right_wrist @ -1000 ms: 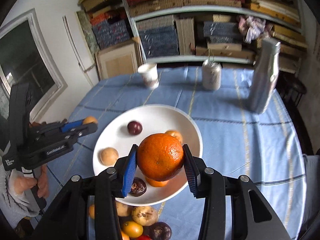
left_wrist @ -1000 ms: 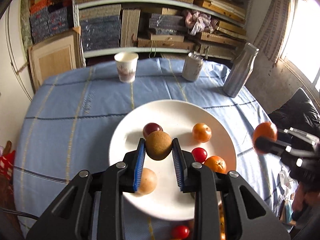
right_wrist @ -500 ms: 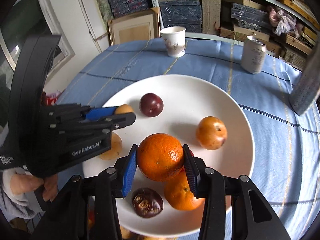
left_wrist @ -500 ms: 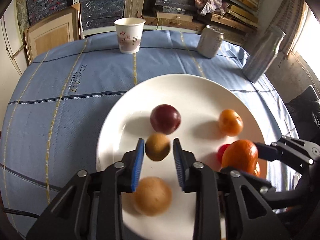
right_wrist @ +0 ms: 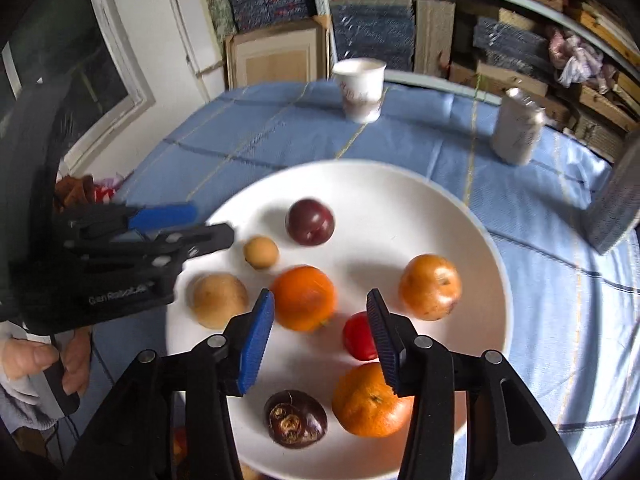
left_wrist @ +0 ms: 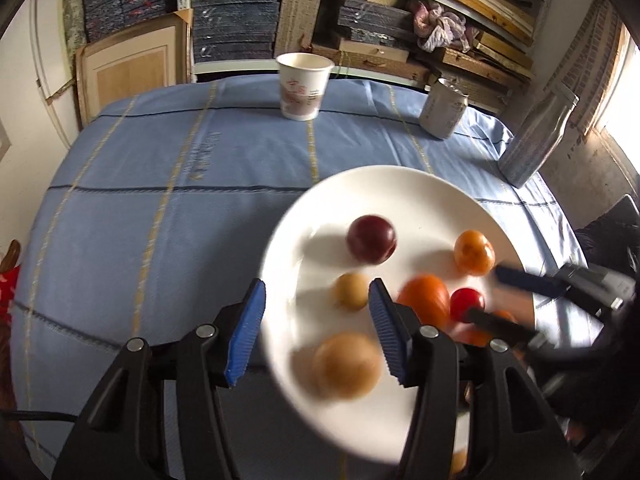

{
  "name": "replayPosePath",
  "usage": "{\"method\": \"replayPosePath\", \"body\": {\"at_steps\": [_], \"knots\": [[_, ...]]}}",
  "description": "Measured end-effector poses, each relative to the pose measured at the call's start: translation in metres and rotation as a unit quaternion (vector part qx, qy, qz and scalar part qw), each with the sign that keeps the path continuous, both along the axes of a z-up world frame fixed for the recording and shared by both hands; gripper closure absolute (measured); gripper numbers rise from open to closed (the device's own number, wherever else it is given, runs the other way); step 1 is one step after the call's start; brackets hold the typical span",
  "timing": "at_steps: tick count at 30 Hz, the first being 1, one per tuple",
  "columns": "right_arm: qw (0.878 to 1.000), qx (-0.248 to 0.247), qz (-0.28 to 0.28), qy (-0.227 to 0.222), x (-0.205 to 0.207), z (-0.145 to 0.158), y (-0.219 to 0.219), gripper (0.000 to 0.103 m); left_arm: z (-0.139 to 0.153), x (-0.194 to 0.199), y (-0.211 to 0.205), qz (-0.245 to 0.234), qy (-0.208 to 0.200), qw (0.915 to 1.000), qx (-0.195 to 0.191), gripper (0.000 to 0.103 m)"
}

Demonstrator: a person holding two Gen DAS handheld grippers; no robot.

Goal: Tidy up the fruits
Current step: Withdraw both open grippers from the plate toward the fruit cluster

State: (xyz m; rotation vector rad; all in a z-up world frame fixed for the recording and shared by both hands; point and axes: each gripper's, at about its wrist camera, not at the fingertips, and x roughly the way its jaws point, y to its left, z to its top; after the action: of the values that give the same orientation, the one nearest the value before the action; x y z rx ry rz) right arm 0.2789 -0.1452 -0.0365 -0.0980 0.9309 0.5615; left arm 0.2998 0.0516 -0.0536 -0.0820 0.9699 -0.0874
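A white plate (right_wrist: 400, 184) (left_wrist: 384, 184) on the blue tablecloth holds several fruits. The small brown fruit (right_wrist: 261, 252) (left_wrist: 351, 291) lies free on it, beside a dark plum (right_wrist: 309, 221) (left_wrist: 371, 239). The orange (right_wrist: 303, 298) (left_wrist: 425, 296) lies free mid-plate. My left gripper (left_wrist: 316, 332) (right_wrist: 192, 224) is open and empty at the plate's left edge. My right gripper (right_wrist: 320, 336) (left_wrist: 512, 300) is open and empty just above the plate, behind the orange. A tan pear-like fruit (right_wrist: 219, 300), a second orange (right_wrist: 370, 400), a red tomato (right_wrist: 359, 342), a persimmon (right_wrist: 430, 287) and a dark wrinkled fruit (right_wrist: 295, 424) also lie on the plate.
A paper cup (left_wrist: 304, 86), a can (left_wrist: 443, 108) and a grey bottle (left_wrist: 536, 140) stand at the table's far side. Shelves of books lie behind. More loose fruit shows under the plate's near rim (right_wrist: 180, 444).
My left gripper opened, let the small brown fruit onto the plate and drew back left. My right gripper opened and released the orange onto the plate.
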Motion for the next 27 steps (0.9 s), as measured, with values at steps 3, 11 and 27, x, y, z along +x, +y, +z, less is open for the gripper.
{"method": "replayPosePath", "body": {"at_steps": [3,11,27], "knots": [[0.999,0.017,-0.02,-0.028,-0.01,0.028,-0.02,0.054,0.007,-0.02,0.01,0.007,-0.003,1.0,0.003,0.05],[0.99,0.049,-0.077,-0.107,-0.075,0.094,-0.079,0.034,0.015,-0.094,0.02,0.018,-0.002,0.9998,0.009,0.043],[0.987,0.04,-0.143,0.053,-0.212,-0.015,-0.129,0.027,-0.028,-0.175,-0.027,-0.044,0.041,0.9982,0.002,0.039]]}}
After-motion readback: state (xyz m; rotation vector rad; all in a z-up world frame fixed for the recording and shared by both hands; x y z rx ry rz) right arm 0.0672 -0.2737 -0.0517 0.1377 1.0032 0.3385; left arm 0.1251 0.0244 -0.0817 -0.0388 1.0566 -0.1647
